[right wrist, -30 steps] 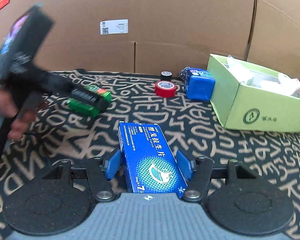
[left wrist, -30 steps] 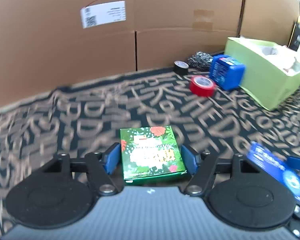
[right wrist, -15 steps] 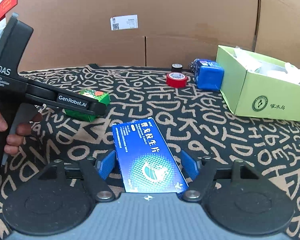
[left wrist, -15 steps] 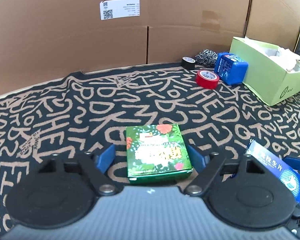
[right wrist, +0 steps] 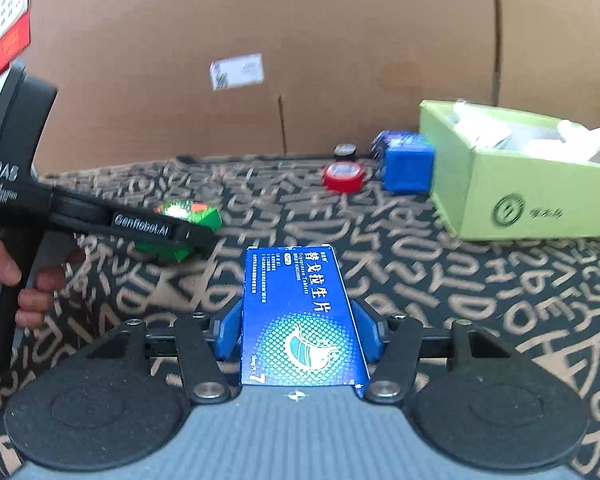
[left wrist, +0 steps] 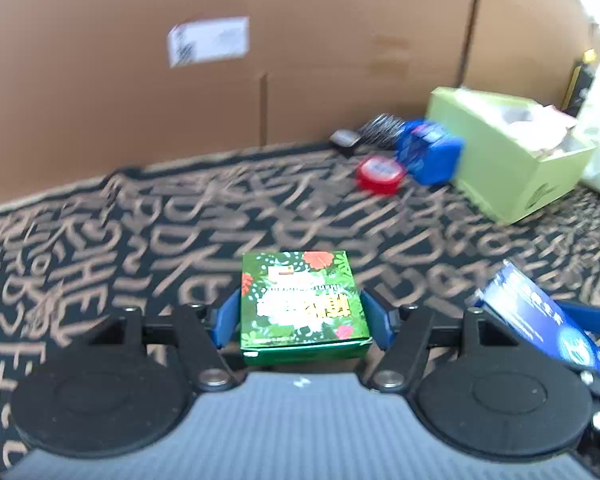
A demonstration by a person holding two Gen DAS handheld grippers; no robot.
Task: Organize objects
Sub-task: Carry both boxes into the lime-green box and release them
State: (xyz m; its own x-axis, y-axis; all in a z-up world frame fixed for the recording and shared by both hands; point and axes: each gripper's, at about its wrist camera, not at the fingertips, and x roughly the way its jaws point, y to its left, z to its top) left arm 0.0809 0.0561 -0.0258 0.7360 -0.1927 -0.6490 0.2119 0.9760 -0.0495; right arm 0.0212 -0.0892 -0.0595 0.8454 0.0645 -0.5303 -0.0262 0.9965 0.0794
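Note:
A green flowered box [left wrist: 304, 300] sits between the blue pads of my left gripper [left wrist: 300, 316]. Its jaws are closing, and both pads touch the box's sides. The right wrist view shows the same green box [right wrist: 188, 212] in that gripper, low over the lettered carpet [right wrist: 420, 280]. A flat blue medicine box [right wrist: 300, 312] lies lengthwise between the pads of my right gripper [right wrist: 298, 336], whose jaws are closing too and press on its long sides. That blue box [left wrist: 540, 320] also appears at the right of the left wrist view.
At the back right stands an open lime-green carton [right wrist: 520, 208] with white items inside. Beside it are a blue cube-shaped box [right wrist: 408, 168], a red tape roll [right wrist: 342, 176] and a black tape roll [right wrist: 346, 150]. Cardboard walls [right wrist: 300, 40] close the back. A person's hand [right wrist: 4, 264] holds the left gripper's handle.
Both pairs of jaws stood wider half a second ago, clear of the boxes, and have closed back onto them. The blue box now lies straighter between the right pads.

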